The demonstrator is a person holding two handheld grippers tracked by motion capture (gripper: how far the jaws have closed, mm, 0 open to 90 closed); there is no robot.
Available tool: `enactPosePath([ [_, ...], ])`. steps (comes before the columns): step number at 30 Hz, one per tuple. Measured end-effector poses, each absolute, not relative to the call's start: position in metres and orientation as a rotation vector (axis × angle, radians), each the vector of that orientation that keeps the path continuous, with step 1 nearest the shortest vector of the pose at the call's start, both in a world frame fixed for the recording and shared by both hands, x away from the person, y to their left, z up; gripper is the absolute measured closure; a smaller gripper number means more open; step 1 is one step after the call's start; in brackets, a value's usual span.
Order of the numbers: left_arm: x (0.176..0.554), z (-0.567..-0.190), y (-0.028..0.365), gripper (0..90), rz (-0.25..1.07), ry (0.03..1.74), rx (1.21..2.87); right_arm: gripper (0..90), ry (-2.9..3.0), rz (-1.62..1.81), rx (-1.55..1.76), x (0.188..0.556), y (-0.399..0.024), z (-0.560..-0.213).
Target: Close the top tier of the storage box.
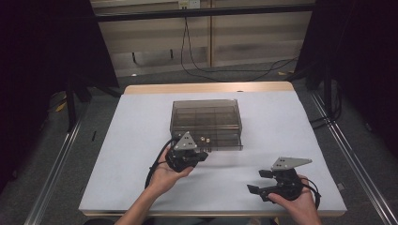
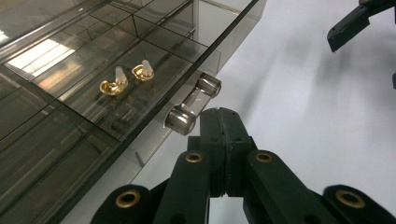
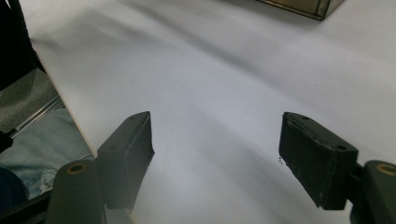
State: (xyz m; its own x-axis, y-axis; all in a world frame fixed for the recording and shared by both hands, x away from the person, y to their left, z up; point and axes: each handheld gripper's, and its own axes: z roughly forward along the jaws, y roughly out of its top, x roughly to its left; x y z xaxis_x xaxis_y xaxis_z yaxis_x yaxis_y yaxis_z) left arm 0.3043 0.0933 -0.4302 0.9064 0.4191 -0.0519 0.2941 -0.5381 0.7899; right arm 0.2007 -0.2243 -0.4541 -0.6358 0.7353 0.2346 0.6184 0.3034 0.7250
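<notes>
Left hand-held gripper (image 2: 224, 122), jaws together, beside drawer handle (image 2: 192, 103).

I'm looking in on a lab recording bay.
Black curtains (image 1: 42, 56) are flanking a white table (image 1: 141, 140), cables (image 1: 220, 70) trailing over grey floor (image 1: 366, 154).

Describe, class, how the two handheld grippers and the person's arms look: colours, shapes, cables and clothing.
Both the left gripper and right gripper are black, each topped by a grey three-cornered plate and trailing a black cable. In the gripper views, brass-coloured pivot pins show, and the fingers are blocky black pads. The forearms are bare; blue jeans show at the table edge.
</notes>
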Motion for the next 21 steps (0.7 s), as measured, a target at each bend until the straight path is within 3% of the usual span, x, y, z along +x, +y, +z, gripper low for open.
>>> enactPosePath([
  [21,0.317,-0.431,0.091,88.9,0.178,0.539,2.171,26.7,2.430,1.249,1.256,0.202,-0.224,-0.455],
])
